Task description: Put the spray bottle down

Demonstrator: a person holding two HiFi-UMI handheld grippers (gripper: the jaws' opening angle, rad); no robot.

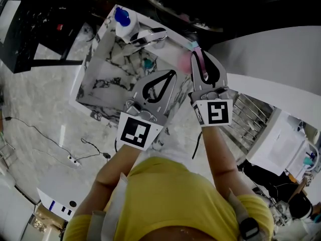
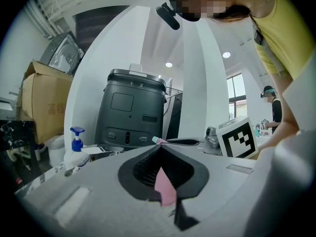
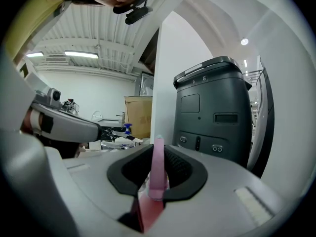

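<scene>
Currently: set-down pending | pink spray bottle (image 3: pixel 158 164) clamped in right tongs (image 1: pixel 197 51), above bench (image 1: pixel 103 79) right edge | left tongs (image 1: pixel 172 75) closed, above bench | next: descend onto bench, part right tongs.

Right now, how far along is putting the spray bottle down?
Done: nothing visible yet. In hand: the right gripper is shut on the pink spray bottle, which is not yet on the marble table. Remaining: lower it onto the table and release.

yellow top (image 1: pixel 170 195), grey left tool (image 1: pixel 172 74) and right tool (image 1: pixel 197 50), checkered marker cubes (image 1: pixel 134 131), perhaps a wristwatch (image 1: pixel 249 228).
</scene>
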